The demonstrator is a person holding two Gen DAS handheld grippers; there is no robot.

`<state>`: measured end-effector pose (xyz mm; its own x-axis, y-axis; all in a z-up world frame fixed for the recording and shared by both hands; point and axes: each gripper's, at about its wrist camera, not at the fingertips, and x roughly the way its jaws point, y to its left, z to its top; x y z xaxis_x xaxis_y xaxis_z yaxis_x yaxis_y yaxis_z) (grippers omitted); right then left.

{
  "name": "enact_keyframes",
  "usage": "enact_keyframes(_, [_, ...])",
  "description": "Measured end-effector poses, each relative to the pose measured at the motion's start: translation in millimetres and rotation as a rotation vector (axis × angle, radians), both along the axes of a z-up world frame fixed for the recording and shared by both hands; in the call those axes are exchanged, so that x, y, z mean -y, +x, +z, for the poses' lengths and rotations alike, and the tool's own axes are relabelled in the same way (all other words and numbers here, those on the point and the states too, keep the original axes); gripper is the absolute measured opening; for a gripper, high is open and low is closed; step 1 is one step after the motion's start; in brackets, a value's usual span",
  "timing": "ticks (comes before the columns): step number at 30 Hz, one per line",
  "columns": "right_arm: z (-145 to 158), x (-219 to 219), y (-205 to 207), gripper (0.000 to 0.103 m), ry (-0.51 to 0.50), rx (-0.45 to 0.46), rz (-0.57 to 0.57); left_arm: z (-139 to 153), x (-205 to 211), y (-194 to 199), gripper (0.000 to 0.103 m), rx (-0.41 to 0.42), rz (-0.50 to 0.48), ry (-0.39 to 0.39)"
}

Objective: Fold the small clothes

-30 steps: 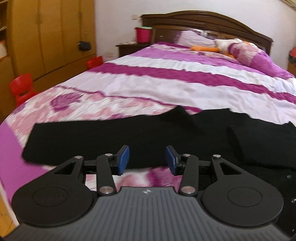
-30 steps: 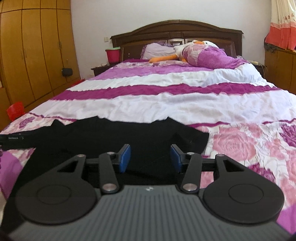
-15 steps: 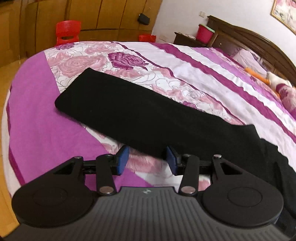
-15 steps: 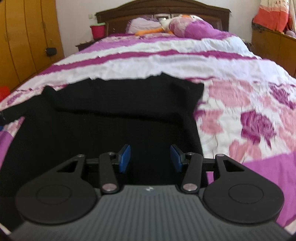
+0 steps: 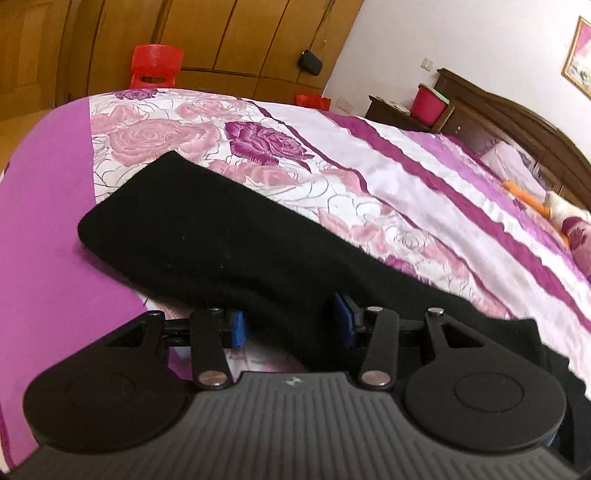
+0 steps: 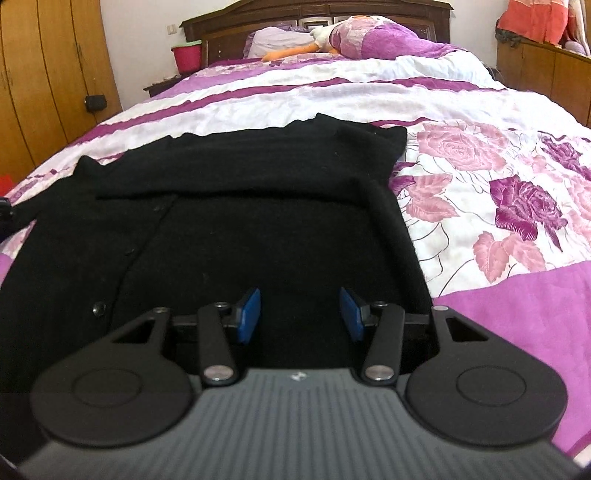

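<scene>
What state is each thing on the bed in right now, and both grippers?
Black cardigan: lying flat on the bedspread, buttoned, right sleeve folded across, left sleeve stretched out.
Left hand-held gripper: jaws closing, sleeve edge between them.
Right hand-held gripper: open, over the cardigan.

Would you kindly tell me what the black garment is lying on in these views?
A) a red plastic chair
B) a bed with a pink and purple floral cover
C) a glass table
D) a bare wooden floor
B: the black garment is spread flat on the bed cover, whose pink and purple roses show beside it in both wrist views, with the wooden headboard beyond it.
</scene>
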<state>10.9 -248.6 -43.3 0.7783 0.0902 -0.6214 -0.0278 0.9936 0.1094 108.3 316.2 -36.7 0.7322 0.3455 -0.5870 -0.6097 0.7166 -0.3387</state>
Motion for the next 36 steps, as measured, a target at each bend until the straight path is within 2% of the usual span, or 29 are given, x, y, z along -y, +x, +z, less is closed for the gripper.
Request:
enact_keyframes(1, [-0.8,0.3,-0.4,0.05,0.004,0.002,-0.003,0.8,-2.0,0.6,0.026,0.005,0.003,-0.001])
enact_keyframes(2, [-1.4,-0.3,-0.5,0.05,0.006,0.005,-0.005,2.2,-4.2,-0.1,0.017,0.013,-0.008,-0.003])
enact_keyframes(4, [-2.2,-0.8,-0.5,0.05,0.006,0.007,-0.007,4.0,-7.7,-5.9,0.011,0.04,-0.031,-0.025])
enact_keyframes(7, [-2.2,1.4,0.4,0.053,0.033,0.007,-0.007,8.0,-4.7,-14.4,0.01,0.061,-0.056,0.013])
enact_keyframes(10, [-3.3,10.7,2.5,0.053,0.112,0.001,-0.021,19.9,4.5,-19.0,0.01,0.049,-0.059,0.096])
enact_keyframes(14, [-2.8,16.0,1.2,0.053,0.153,0.006,-0.02,47.1,23.4,-21.2,0.01,0.092,-0.101,0.212])
enact_keyframes(18, [-4.8,20.1,-0.5,0.052,0.189,0.018,-0.024,80.3,47.5,-19.7,0.01,0.152,-0.159,0.273])
enact_keyframes(24, [-4.9,27.9,-3.3,0.052,0.245,0.029,-0.025,123.5,94.5,-14.7,0.01,0.244,-0.273,0.31])
enact_keyframes(28, [-5.6,32.7,-6.0,0.052,0.274,0.033,-0.028,142.4,134.9,-14.2,0.01,0.3,-0.36,0.314])
enact_keyframes(32, [-4.9,31.8,-7.7,0.052,0.27,0.034,-0.026,153.1,182.4,-6.9,0.01,0.335,-0.457,0.287])
enact_keyframes(36, [-5.5,32.8,-9.8,0.05,0.273,0.037,-0.032,150.4,232.0,6.5,0.01,0.322,-0.544,0.278])
